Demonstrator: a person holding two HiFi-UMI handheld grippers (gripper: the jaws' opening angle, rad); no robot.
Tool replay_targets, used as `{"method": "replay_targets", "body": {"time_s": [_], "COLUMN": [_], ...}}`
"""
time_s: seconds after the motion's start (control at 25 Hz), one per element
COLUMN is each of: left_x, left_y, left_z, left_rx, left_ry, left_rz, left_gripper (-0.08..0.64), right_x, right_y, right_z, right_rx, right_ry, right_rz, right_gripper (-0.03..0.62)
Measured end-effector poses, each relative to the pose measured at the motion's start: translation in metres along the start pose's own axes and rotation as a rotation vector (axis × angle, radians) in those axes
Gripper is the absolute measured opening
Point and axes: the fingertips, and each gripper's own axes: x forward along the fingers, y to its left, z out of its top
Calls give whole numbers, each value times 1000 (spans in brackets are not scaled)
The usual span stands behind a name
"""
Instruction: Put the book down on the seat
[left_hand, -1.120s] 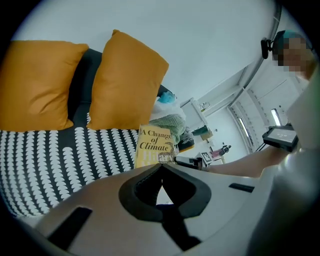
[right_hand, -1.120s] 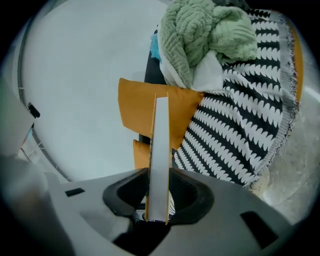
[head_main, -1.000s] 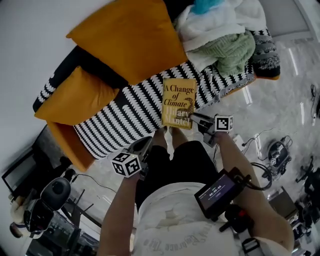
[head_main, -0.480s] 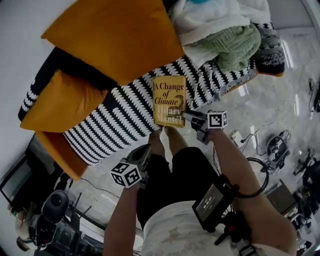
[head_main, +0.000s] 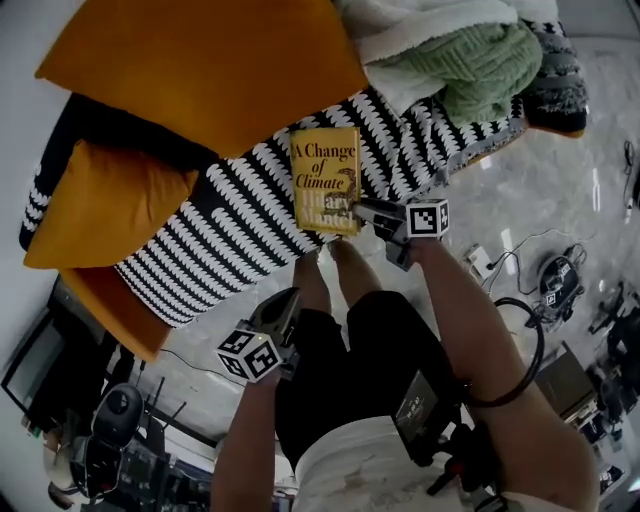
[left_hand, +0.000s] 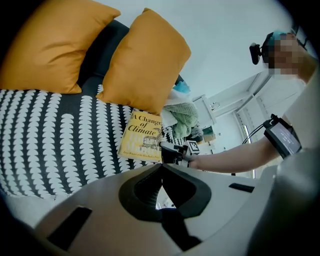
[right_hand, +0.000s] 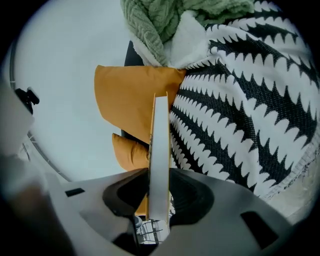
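Note:
A yellow book (head_main: 325, 180) titled "A Change of Climate" hangs flat over the black-and-white patterned seat (head_main: 230, 240) of a sofa. My right gripper (head_main: 367, 213) is shut on the book's near right corner; in the right gripper view the book (right_hand: 159, 165) stands edge-on between the jaws. My left gripper (head_main: 285, 305) hangs lower, near the person's legs, shut and empty. In the left gripper view the book (left_hand: 142, 136) sits above the seat (left_hand: 60, 135), with the right gripper (left_hand: 171, 151) at its corner.
Two orange cushions (head_main: 215, 70) (head_main: 105, 200) lean at the sofa's back. A green knitted blanket (head_main: 480, 75) and white throws are piled on the right end. Cables and gear (head_main: 555, 280) lie on the marble floor to the right.
The book and my right gripper have moved left and slightly further over the seat. The left gripper has stayed low by the legs.

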Motion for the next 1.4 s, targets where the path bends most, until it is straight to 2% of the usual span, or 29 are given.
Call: {"method": "replay_targets", "body": {"time_s": [0.2, 0.4, 0.8, 1.04, 1.32, 1.4], "left_x": [0, 1, -8, -14, -9, -9], "left_y": [-5, -12, -20, -19, -18, -18], "left_z": [5, 9, -6, -14, -6, -7], "left_rx": [10, 33, 35, 46, 63, 67], "left_ry": [0, 15, 21, 32, 32, 32], "left_rz": [-6, -15, 3, 8, 5, 7], "left_gripper": [11, 11, 11, 11, 11, 11], "right_x": [8, 2, -5, -3, -11, -20], "right_y": [0, -11, -21, -36, -45, -47], "right_z": [1, 6, 5, -6, -4, -5], "right_rx": [-35, -8, -56, -83, -98, -107], "right_ry": [-4, -78, -86, -62, -78, -89], "right_rz": [-50, -108, -174, -293, -353, -373], "right_gripper": [138, 140, 141, 146, 144, 121]}}
